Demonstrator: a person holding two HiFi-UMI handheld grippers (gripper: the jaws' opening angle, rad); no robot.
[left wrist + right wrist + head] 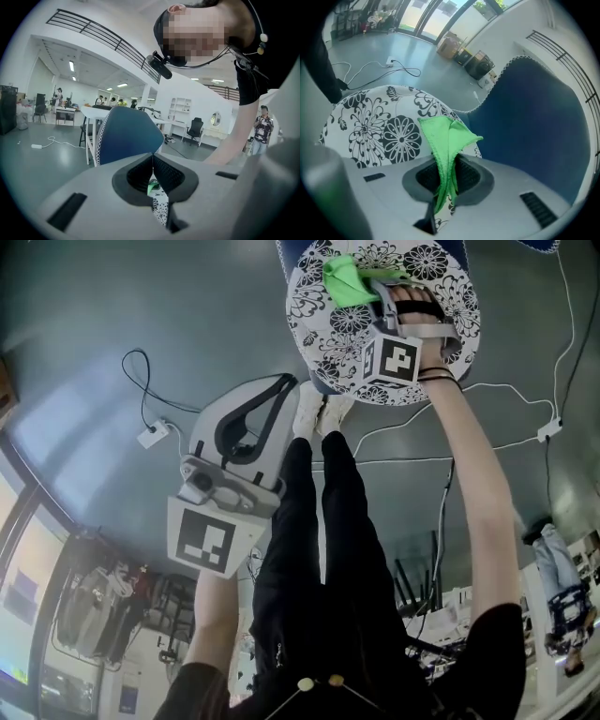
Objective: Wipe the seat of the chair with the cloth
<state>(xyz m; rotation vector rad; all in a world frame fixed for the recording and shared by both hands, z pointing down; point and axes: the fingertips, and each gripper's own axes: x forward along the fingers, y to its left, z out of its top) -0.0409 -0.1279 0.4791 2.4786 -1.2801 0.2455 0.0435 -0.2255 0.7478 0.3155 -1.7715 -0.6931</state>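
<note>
The chair's round seat (323, 310) has a white cover with black flowers, and its back (534, 117) is dark blue. My right gripper (375, 289) reaches over the seat and is shut on a bright green cloth (345, 279). In the right gripper view the cloth (445, 140) is pinched between the jaws and fans out above the flowered seat (375, 131). My left gripper (253, 413) hangs lower left of the chair, off the seat, jaws closed with nothing between them. Its own view shows the chair back (126, 133) ahead.
The grey floor (169, 315) carries white cables (487, 390) and a power strip (152, 435) with a black cord. My legs and shoes (319, 413) stand just in front of the chair. Desks and office chairs (194, 129) stand far off in the hall.
</note>
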